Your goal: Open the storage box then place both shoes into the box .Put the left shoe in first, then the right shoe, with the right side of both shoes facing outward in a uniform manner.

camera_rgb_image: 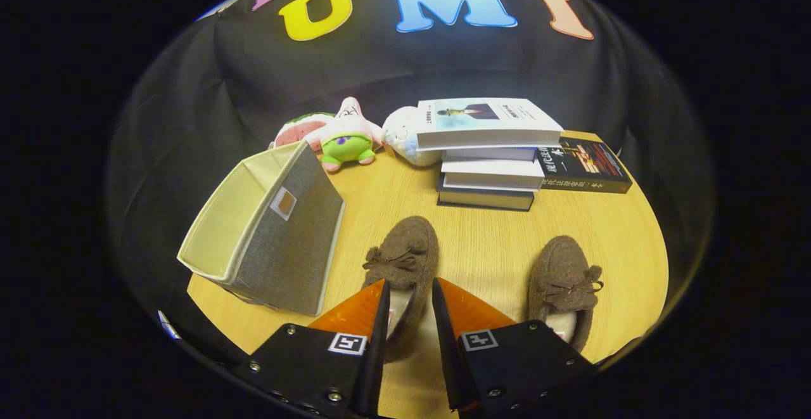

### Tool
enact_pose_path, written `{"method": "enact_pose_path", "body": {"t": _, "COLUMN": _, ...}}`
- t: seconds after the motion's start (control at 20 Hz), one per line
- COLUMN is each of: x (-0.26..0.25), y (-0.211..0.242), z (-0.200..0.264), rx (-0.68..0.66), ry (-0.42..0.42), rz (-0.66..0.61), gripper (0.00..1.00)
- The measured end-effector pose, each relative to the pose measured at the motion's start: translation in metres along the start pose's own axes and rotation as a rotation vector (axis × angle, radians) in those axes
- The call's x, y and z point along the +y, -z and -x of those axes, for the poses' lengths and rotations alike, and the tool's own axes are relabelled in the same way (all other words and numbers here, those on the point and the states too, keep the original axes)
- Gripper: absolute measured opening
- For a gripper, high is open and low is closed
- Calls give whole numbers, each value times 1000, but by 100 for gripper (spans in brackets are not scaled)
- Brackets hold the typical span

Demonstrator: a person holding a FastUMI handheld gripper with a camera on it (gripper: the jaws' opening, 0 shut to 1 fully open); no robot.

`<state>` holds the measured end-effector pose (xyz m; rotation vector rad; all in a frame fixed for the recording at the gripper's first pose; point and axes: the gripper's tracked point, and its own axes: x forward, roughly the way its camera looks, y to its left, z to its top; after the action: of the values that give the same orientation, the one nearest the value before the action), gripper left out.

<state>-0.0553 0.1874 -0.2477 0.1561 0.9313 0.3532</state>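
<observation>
1. The storage box point(266, 229) is sitting to the left of the fingers with its top open and its inside showing bare, so the opening step is looking done while nothing is lying in it yet. It is leaning, its grey labelled wall facing the shoes.
2. The left shoe point(400, 260) is lying just ahead of the gripper point(408, 289), toe pointing away toward the books. The fingers are standing slightly apart around the shoe's heel side wall; they are looking close to pinching it, but I cannot tell whether both are pressing on it.
3. The right shoe point(564, 286) is resting on the wooden table point(494, 241), well apart from the first shoe and untouched, waiting its turn.
4. Judging from this, both placements are remaining: the shoe between the fingers needs lifting and carrying left into the box, then the other one following, each turned the same way.
5. Beyond the shoes, plush toys point(345, 137) are sitting by the box's far corner, a stack of books point(488, 159) is standing straight ahead, and a dark book point(586, 165) is lying beside it.
6. None of these is blocking the short path to the box; the box's tilt is the likelier nuisance.
</observation>
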Motion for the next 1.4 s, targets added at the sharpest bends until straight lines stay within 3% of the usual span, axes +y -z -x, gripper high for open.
{"method": "enact_pose_path", "body": {"t": 0.25, "x": 0, "y": 20, "z": -23, "rx": 79, "ry": 15, "rz": 15, "gripper": 40}}
{"method": "enact_pose_path", "body": {"t": 0.65, "x": -18, "y": 36, "z": -76, "rx": 260, "ry": 121, "rz": 8, "gripper": 40}}
{"method": "enact_pose_path", "body": {"t": 0.85, "x": -14, "y": 34, "z": -80, "rx": 284, "ry": 134, "rz": -33, "gripper": 1}}
{"method": "enact_pose_path", "body": {"t": 1.1, "x": -16, "y": 15, "z": -54, "rx": 275, "ry": 147, "rz": -21, "gripper": 1}}
{"method": "enact_pose_path", "body": {"t": 1.4, "x": -4, "y": -35, "z": -5, "rx": 221, "ry": 105, "rz": -85, "gripper": 1}}
